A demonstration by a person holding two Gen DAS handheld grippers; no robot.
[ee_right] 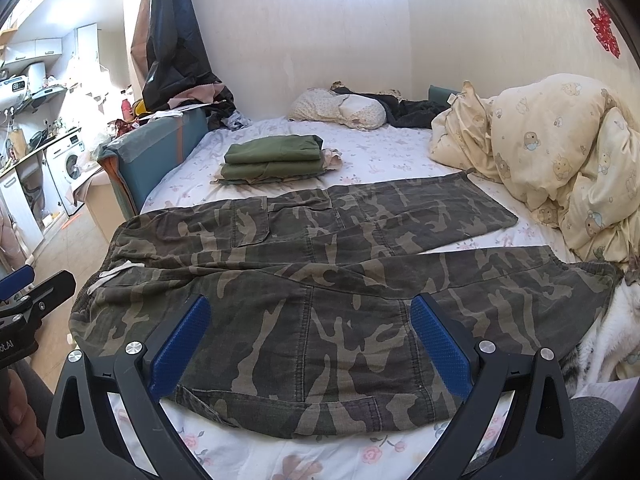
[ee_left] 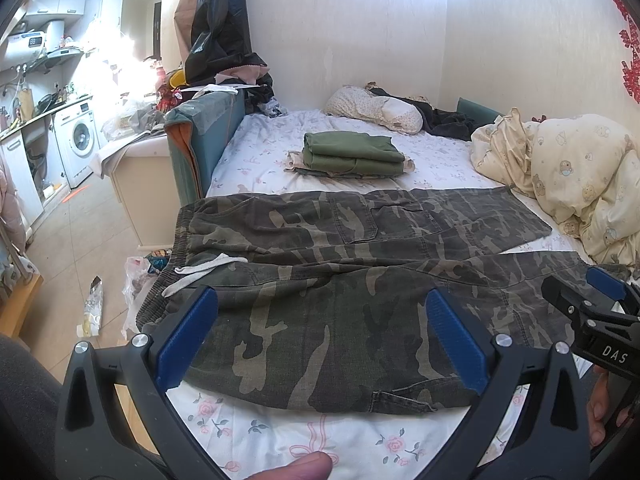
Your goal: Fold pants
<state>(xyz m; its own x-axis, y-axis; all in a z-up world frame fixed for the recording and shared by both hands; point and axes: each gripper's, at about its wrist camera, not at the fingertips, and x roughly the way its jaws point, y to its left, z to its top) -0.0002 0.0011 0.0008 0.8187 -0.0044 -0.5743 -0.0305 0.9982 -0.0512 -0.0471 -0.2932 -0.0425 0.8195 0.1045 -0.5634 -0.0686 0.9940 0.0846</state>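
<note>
Camouflage pants lie flat across the flowered bed sheet, waistband at the left, both legs spread to the right. They also show in the right wrist view. My left gripper is open and empty, held above the near part of the pants by the waist. My right gripper is open and empty above the near leg. The right gripper also shows at the right edge of the left wrist view.
Folded green clothes are stacked further back on the bed. A cream quilt is bunched at the right and a pillow lies by the wall. The bed's teal headboard and the floor are to the left.
</note>
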